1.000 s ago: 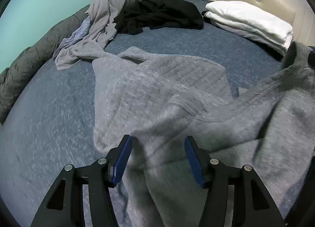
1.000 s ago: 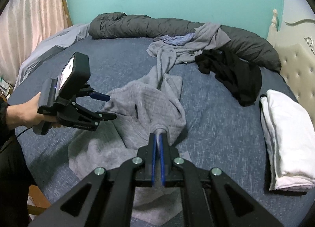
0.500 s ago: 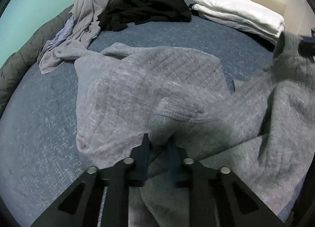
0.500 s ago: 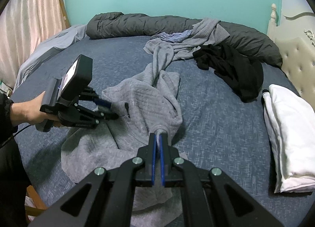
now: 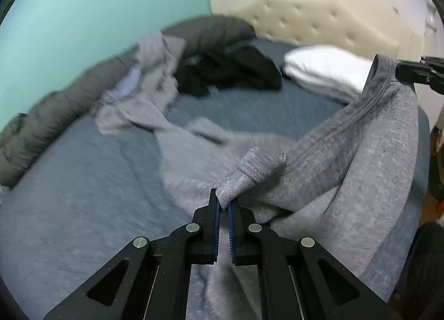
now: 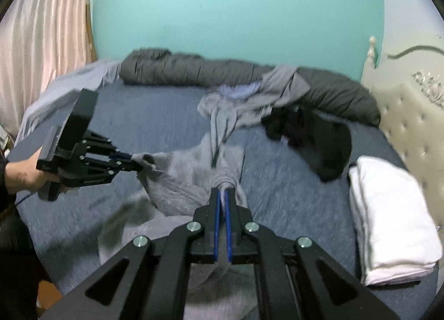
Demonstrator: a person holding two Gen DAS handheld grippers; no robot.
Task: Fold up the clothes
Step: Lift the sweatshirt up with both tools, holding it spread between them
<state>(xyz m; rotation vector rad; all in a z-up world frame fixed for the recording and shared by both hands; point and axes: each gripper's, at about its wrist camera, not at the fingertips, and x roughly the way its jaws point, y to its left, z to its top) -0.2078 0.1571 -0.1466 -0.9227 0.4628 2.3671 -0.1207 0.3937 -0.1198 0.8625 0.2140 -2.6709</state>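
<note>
A home bedroom.
A tufted cream headboard (image 6: 410,136) is backing a blue-sheeted bed (image 6: 155,114); a rolled dark duvet (image 6: 194,70) is lying beside the headboard, loose clothes (image 6: 249,98) nearby.

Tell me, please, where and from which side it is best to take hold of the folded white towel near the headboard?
Grip the folded white towel at its near short end, coming from the bare sheet in front of it. The headboard closes the far side, and the near end shows stacked layers, so a low pinch there probably catches the whole fold.

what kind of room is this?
A bedroom, most likely: a bed with a tufted headboard, a rolled dark duvet along its far edge, and clothes strewn across it.
</note>
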